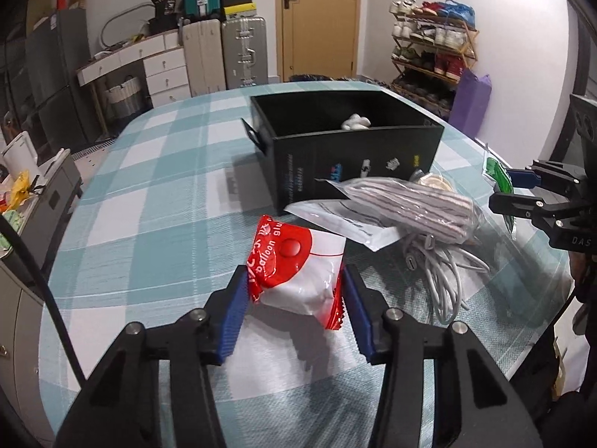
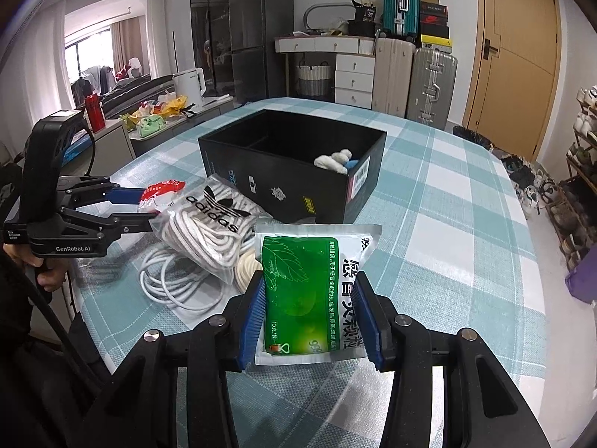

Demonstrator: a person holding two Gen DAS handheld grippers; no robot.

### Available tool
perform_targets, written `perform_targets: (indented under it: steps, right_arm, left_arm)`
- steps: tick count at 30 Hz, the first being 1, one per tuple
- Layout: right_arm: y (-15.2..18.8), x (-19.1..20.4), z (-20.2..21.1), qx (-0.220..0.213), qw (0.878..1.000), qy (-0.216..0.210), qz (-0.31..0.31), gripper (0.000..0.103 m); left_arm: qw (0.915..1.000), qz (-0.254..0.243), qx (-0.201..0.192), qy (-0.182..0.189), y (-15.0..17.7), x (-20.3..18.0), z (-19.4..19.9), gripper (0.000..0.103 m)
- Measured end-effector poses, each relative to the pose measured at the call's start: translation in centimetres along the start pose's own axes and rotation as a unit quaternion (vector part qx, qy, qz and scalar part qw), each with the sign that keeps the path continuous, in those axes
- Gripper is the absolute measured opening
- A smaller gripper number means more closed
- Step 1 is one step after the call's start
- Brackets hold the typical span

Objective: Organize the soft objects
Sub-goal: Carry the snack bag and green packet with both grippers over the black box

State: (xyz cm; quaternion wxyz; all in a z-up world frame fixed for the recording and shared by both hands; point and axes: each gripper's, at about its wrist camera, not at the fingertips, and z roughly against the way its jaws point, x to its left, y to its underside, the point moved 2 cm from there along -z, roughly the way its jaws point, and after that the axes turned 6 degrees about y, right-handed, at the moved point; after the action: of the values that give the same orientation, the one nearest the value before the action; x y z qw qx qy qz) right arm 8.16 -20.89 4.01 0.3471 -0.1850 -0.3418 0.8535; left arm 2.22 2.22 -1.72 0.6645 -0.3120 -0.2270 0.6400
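Two hand-held tools work a checked blue-and-white worktop [image 1: 156,171] at once. The left tool [image 1: 294,295] has its blue pads closed against the sides of a red-and-white balloon packet [image 1: 298,272], which is raised slightly above the cloth and casts a shadow beneath it. The right tool [image 2: 311,310] has its jaws pressed in on a green-and-silver sachet [image 2: 306,291] printed with leaves, gripping it at both long edges near the worktop's near edge.

Between the two lies a clutter of soft goods: a clear bag of striped laces [image 2: 216,224] bearing a sports logo, resting on top of a loose coil of white cable [image 2: 175,283], with a flat white printed pouch [image 1: 343,220] touching the bag's side. Just behind this pile, toward the middle of the worktop, stands an open black box [image 2: 298,183]. Inside it, against the end nearest the door, sits a white knotted bundle [image 2: 334,160] with something blue [image 2: 350,165] beside it; what the blue item is cannot be made out.

Suitcases [image 2: 429,86] and a white drawer unit [image 2: 352,78] line the far wall, and a shoe rack [image 1: 433,56] stands by the wooden door [image 1: 317,22].
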Motion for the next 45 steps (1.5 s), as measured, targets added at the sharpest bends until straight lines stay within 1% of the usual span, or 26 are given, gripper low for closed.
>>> perform_targets:
  steps: [9, 13, 22, 31, 34, 39, 45]
  right_arm:
    - [-0.7, 0.2, 1.1, -0.023, 1.0, 0.008, -0.004, 0.046]
    - [-1.1, 0.3, 1.4, -0.033, 0.999, 0.013, -0.009, 0.046]
    - [-2.5, 0.5, 1.7, -0.056, 0.998, 0.002, -0.041, 0.046]
    - [-4.5, 0.7, 2.5, -0.069, 0.997, 0.009, -0.044, 0.046]
    - [-5.2, 0.5, 2.3, -0.07, 0.996, 0.011, -0.056, 0.046]
    - [-6.4, 0.1, 1.6, -0.072, 0.994, 0.023, -0.075, 0.046]
    - [-7.5, -0.2, 1.3, -0.076, 0.994, 0.03, -0.078, 0.046]
  left_arm:
    - [0.9994, 0.014, -0.03, -0.01, -0.7, 1.1, 1.5, 0.049]
    - [0.999, 0.022, -0.039, -0.007, -1.1, 1.4, 1.7, 0.049]
    - [0.9982, 0.023, -0.055, -0.005, -2.7, 1.0, 2.2, 0.049]
    - [0.9966, 0.019, -0.08, 0.01, -5.4, 0.3, 2.9, 0.049]
    - [0.996, 0.017, -0.086, 0.016, -6.3, 0.3, 2.8, 0.049]
    - [0.9956, 0.018, -0.088, 0.025, -7.6, 0.3, 2.0, 0.049]
    - [0.9951, 0.015, -0.091, 0.036, -8.9, -0.1, 1.2, 0.049]
